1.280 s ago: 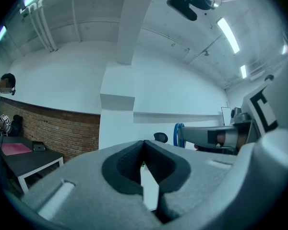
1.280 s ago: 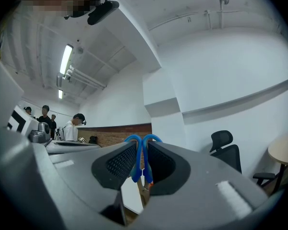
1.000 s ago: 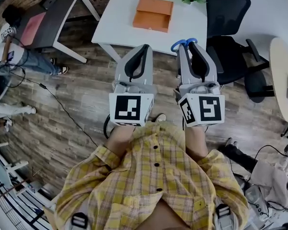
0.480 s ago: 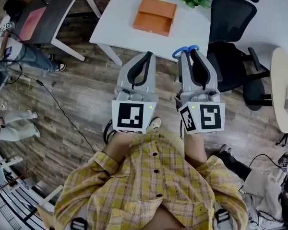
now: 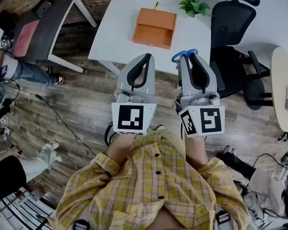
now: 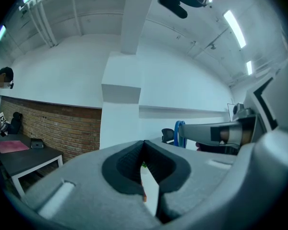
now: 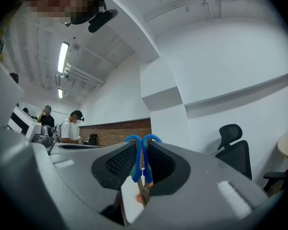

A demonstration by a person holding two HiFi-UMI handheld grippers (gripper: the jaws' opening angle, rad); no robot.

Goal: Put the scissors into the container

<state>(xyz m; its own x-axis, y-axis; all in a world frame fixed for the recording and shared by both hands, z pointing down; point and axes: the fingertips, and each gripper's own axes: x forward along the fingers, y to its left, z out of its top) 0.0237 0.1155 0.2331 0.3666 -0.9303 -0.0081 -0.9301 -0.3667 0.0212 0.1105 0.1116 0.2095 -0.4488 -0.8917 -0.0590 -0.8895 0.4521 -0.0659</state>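
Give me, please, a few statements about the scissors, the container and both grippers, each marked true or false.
1. The right gripper has its jaws closed on the blue-handled scissors. True.
2. The scissors already lie in the orange container. False: they are in the right gripper's jaws, on the near side of the container.
3. The left gripper has its jaws wide apart. False: they are together, with nothing between them.
4. A potted plant stands on the white table with the container. True.

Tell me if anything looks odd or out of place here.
Nothing spilled or broken. One oddity: the right gripper holds the scissors handles-forward, blue loops past its fingers, blades back toward the person. The left gripper is shut, empty.
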